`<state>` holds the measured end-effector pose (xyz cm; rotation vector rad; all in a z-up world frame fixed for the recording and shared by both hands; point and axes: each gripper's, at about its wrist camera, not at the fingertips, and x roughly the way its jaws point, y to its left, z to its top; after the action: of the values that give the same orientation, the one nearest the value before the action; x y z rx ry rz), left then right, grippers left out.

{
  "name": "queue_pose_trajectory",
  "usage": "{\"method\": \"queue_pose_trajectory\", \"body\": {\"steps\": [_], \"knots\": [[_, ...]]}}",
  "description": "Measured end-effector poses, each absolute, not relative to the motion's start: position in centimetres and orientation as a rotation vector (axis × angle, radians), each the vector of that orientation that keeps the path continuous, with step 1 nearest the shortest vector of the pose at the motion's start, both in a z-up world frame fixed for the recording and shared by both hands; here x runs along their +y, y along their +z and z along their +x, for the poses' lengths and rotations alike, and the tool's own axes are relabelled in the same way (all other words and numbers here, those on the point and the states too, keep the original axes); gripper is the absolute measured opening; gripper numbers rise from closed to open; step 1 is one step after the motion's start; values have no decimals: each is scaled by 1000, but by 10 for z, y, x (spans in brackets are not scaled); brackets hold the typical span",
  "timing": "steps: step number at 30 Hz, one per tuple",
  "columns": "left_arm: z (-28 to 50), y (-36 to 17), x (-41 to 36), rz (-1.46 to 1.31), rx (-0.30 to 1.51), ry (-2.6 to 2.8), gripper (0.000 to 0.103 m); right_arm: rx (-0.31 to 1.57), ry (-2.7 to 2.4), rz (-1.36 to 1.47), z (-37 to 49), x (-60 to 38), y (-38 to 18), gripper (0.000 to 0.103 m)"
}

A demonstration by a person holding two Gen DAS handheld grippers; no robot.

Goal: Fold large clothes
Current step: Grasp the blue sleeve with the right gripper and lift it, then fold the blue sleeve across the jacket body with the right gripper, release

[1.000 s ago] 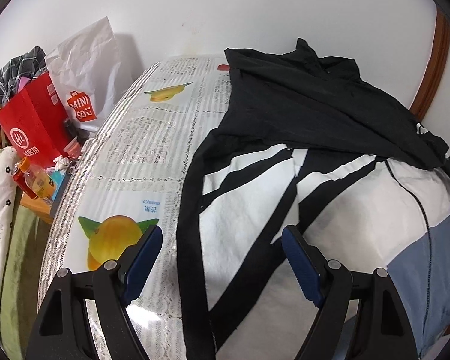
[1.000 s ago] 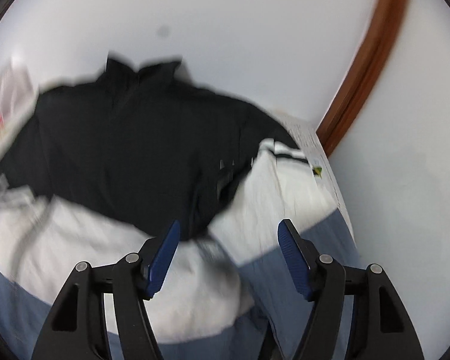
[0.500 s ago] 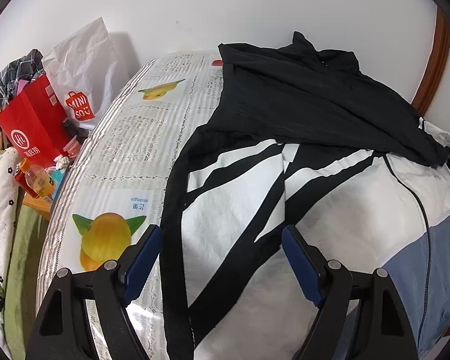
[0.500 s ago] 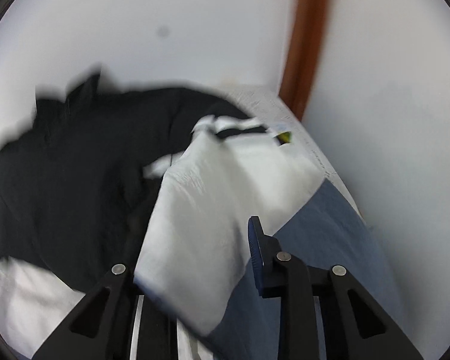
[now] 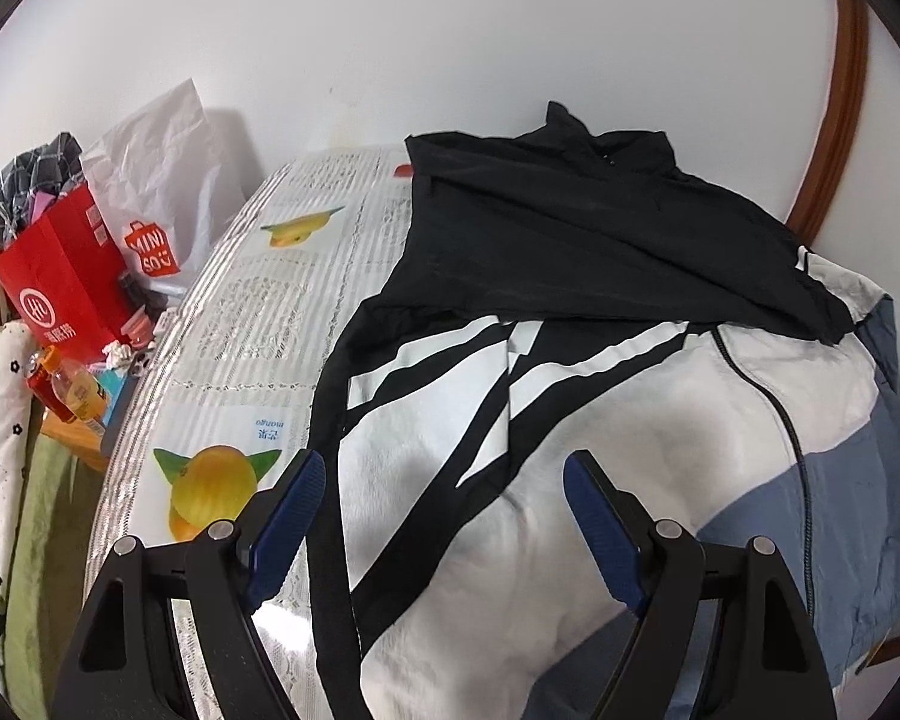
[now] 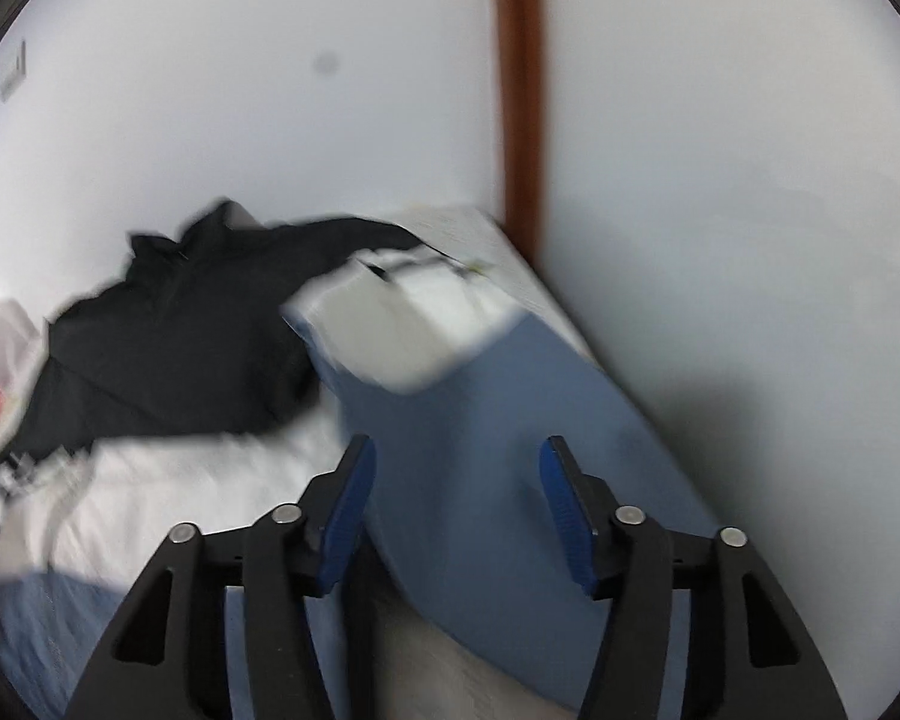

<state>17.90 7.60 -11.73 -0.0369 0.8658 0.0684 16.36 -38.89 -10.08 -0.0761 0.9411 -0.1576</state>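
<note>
A black, white and blue zip-up jacket [image 5: 630,420] lies spread on a fruit-printed bed [image 5: 252,324]. The left gripper [image 5: 444,510] hovers wide open, empty. The right gripper [image 6: 453,504] is opening, its blue sleeve [image 6: 480,420] between the jaws, unpressed.

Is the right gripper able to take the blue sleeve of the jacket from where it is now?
Probably yes. The blue sleeve lies just ahead of the right gripper, whose jaws are opening, and nothing covers it there. The view is blurred.
</note>
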Motion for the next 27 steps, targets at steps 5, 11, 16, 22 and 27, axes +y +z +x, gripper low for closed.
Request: {"method": "queue_pose_trajectory", "body": {"steps": [5,11,16,22,27], "knots": [[168,-111,72,-38,852,43,80,993,-198,-186,102,-415,-108,69],[162,-107,61,-6,844,38,80,1055,-247,-269,70,-437,-133,69],[156,-102,54,4,840,40,80,1066,-251,-321,71,-442,-152,68],[155,-104,61,-23,849,47,80,1063,-328,-273,88,-457,-157,4],[153,-108,71,36,828,113,80,963,-359,-249,92,-455,-117,3]]}}
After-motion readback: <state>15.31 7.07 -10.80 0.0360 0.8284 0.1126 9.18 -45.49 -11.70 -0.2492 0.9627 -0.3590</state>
